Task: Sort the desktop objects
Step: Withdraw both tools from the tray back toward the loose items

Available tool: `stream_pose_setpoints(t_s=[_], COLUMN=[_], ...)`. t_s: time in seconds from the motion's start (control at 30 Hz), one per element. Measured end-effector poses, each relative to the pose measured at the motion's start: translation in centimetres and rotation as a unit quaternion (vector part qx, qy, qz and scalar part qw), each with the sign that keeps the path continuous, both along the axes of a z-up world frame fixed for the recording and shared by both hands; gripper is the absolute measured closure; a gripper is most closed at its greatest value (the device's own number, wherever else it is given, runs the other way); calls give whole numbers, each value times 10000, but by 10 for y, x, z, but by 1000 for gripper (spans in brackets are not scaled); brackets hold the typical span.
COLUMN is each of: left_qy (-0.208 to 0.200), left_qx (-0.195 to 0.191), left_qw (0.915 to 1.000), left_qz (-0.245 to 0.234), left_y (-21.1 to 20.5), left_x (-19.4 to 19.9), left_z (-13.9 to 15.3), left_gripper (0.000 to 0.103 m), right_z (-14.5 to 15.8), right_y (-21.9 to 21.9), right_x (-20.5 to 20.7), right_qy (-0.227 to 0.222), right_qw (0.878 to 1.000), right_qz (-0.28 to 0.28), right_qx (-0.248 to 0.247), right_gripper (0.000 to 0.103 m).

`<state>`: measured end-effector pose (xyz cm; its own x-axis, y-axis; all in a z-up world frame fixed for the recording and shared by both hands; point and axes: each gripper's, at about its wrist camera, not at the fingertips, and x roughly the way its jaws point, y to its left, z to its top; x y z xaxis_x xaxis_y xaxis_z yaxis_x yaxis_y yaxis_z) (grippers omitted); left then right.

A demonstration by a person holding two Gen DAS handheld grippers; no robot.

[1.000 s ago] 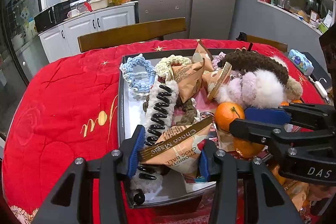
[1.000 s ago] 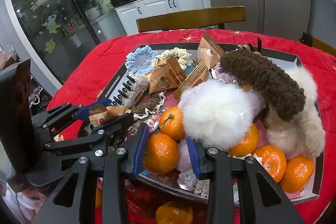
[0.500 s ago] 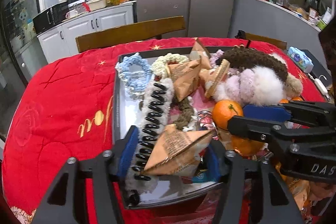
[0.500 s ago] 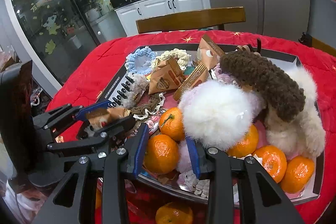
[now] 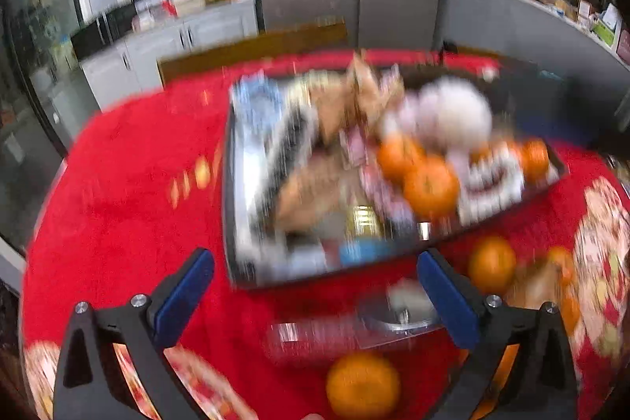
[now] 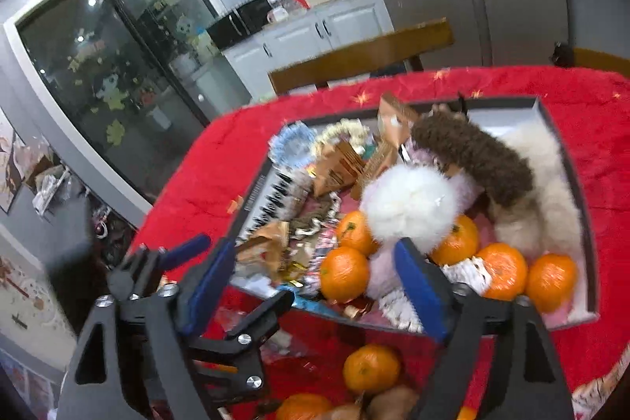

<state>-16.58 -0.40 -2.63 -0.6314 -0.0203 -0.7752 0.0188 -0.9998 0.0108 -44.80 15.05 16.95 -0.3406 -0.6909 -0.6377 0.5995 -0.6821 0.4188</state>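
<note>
A dark tray point(image 6: 567, 160) on the red cloth holds oranges, fluffy hair ties, a black claw clip point(image 6: 271, 199) and brown snack packets. My left gripper point(image 5: 315, 298) hangs over the tray's near edge, jaws opening with nothing between them. A brown snack packet point(image 5: 311, 195) lies in the tray ahead of it, blurred. My right gripper point(image 6: 315, 286) is opening too; an orange point(image 6: 344, 274) sits in the tray between its fingers, and the pads stand clear of it. One of the left gripper's fingers point(image 6: 185, 250) shows at the right view's lower left.
Loose oranges point(image 5: 362, 384) point(image 5: 492, 264) lie on the red cloth point(image 5: 118, 184) in front of the tray, beside a clear plastic item point(image 5: 354, 333). A white pompom point(image 6: 409, 207) and a brown fluffy band point(image 6: 472, 160) pile high in the tray. A wooden chair point(image 6: 362, 58) stands behind the table.
My left jaws spread and let go of the snack packet, which now lies in the tray; that gripper drew back. My right jaws opened off the orange and the gripper rose and tilted.
</note>
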Motion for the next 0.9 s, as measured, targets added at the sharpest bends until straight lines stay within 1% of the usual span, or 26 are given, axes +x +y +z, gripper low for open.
stream_pose_setpoints(t_s=[0.03, 0.07, 0.1, 0.13, 0.17, 0.23, 0.3, 0.33, 0.43, 0.5, 0.57, 0.6, 0.67, 0.77, 0.9], left_qy=[182, 312, 354, 321, 200, 8, -94, -14, 227, 276, 530, 644, 750, 841, 1015], left_qx=[186, 312, 466, 547, 666, 752, 543, 312, -16, 63, 300, 345, 307, 173, 99], left_qw=[9996, 9989, 9982, 9979, 9975, 9971, 9985, 9995, 9997, 9995, 9980, 9972, 9965, 9962, 9948], left_qz=[116, 134, 121, 130, 143, 130, 48, 43, 75, 119, 162, 181, 181, 119, 24], left_y=[-5, -8, -11, -14, -16, -17, -12, -7, 0, 0, -5, -6, -6, -4, 1], left_x=[13, 23, 32, 36, 42, 53, 67, 79, 101, 109, 125, 133, 145, 161, 172], left_z=[-4, -5, -7, -7, -8, -10, -14, -16, -19, -16, -9, -6, -3, 3, 6], left_gripper=[0, 0, 0, 0, 0, 0, 0, 0, 0, 0, 0, 0, 0, 0, 0], right_z=[9, 14, 18, 23, 29, 36, 42, 44, 45, 43, 38, 35, 30, 17, 3], right_y=[6, 8, 10, 13, 18, 25, 34, 38, 53, 62, 73, 81, 92, 100, 113], right_x=[6, 13, 19, 25, 32, 44, 60, 66, 86, 98, 111, 120, 135, 149, 152], right_qy=[72, 126, 168, 215, 273, 336, 394, 424, 531, 610, 794, 961, 1199, 1441, 1400], right_qw=[9999, 9997, 9996, 9994, 9991, 9987, 9983, 9981, 9976, 9971, 9954, 9930, 9892, 9854, 9852], right_qz=[4, -3, -14, -24, -40, -74, -96, -104, -153, -213, -409, -610, -802, -900, -986], right_qx=[-123, -187, -222, -255, -317, -388, -415, -427, -420, -409, -343, -313, -263, -53, -64], right_gripper=[11, 9, 7, 1, 1, 0, 0, 0, 0, 0, 0, 0, 0, 0, 0])
